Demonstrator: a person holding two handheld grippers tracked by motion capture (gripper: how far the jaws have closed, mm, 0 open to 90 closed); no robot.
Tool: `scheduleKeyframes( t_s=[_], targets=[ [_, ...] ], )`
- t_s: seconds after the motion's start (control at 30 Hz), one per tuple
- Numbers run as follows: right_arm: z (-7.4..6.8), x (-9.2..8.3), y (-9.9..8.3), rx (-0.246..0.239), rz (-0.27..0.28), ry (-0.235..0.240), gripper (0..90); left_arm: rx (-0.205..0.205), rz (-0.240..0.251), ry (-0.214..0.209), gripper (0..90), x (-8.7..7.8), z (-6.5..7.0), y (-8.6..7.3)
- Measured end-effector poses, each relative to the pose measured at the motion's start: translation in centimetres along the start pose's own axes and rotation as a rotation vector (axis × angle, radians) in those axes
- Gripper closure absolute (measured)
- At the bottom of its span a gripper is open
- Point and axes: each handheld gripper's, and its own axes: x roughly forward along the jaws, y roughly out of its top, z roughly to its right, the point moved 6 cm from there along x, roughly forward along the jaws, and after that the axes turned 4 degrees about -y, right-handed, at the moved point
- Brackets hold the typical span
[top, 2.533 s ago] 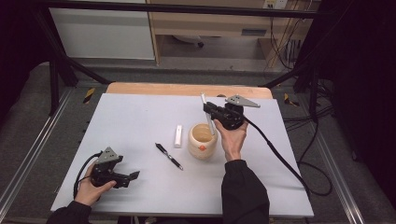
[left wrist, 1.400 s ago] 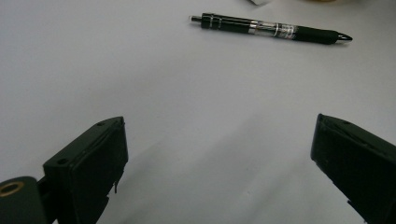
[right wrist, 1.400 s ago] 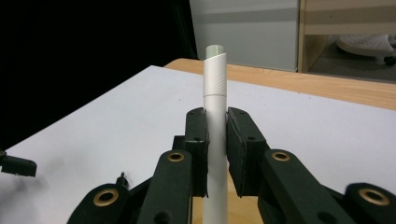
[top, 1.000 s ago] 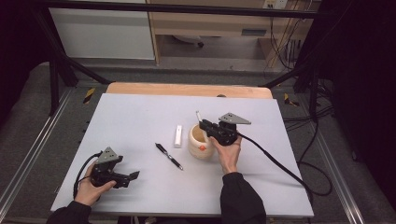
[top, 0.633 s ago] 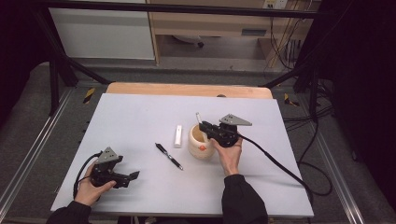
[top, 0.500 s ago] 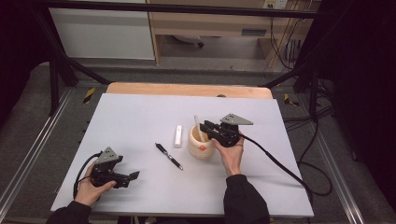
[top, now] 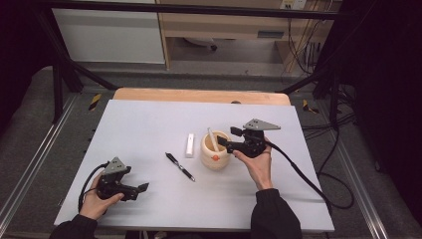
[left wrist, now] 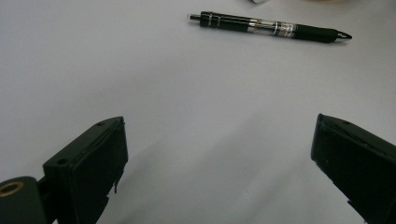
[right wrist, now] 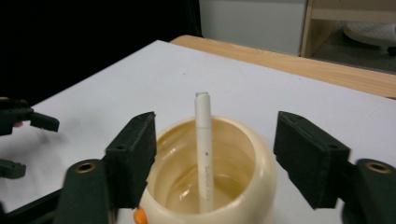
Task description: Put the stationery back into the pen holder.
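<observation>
The white pen (right wrist: 204, 154) that the right gripper (right wrist: 215, 158) carried a moment ago now stands free in the cream pot (right wrist: 252, 186), leaning on its rim, so that placing looks done. It rises between the wide-open, empty jaws. The left gripper (left wrist: 219, 172), agape and empty, faces the black pen (left wrist: 271, 28) ahead

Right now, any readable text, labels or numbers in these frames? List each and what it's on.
None can be read.
White pen standing in the cream pot: faint grey print along the barrel, too blurred to read.
Black pen on the table: markings on its clear middle section, too small to read.
White stick beside the pot: no print discernible.
</observation>
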Motion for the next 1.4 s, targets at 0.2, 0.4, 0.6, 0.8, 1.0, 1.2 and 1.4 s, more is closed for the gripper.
scheduleKeyframes(
  t_s=[0.2, 0.4, 0.6, 0.8, 1.0, 1.2, 1.4],
  targets=[
    [0.2, -1.1, -0.2, -0.017, -0.067, -0.007, 13.9, -0.001, -0.001, 0.000, 3.8, 0.0, 0.0, 0.0],
    [0.1, -2.4, -0.9, -0.018, -0.120, 0.005, 6.5, 0.000, -0.003, 0.004, 3.8, 0.0, 0.0, 0.0],
    [0.2, -3.5, -2.4, -0.054, -0.182, -0.010, 3.2, -0.002, -0.003, 0.003, 3.8, 0.0, 0.0, 0.0],
    [-0.1, -4.2, -4.1, -0.049, -0.221, 0.006, 2.2, -0.003, -0.004, 0.002, 3.8, 0.1, 0.0, 0.0],
    [-1.3, -3.9, -5.5, -0.059, -0.252, 0.024, 2.3, -0.007, -0.002, 0.005, 3.8, 0.0, 0.0, 0.0],
    [-2.6, -3.3, -7.1, -0.071, -0.295, 0.034, 2.4, -0.006, -0.001, 0.004, 3.8, 0.0, 0.0, 0.0],
    [-3.6, -2.7, -8.5, -0.073, -0.326, 0.057, 2.2, -0.002, -0.003, 0.004, 3.8, 0.0, 0.0, 0.0]
  ],
)
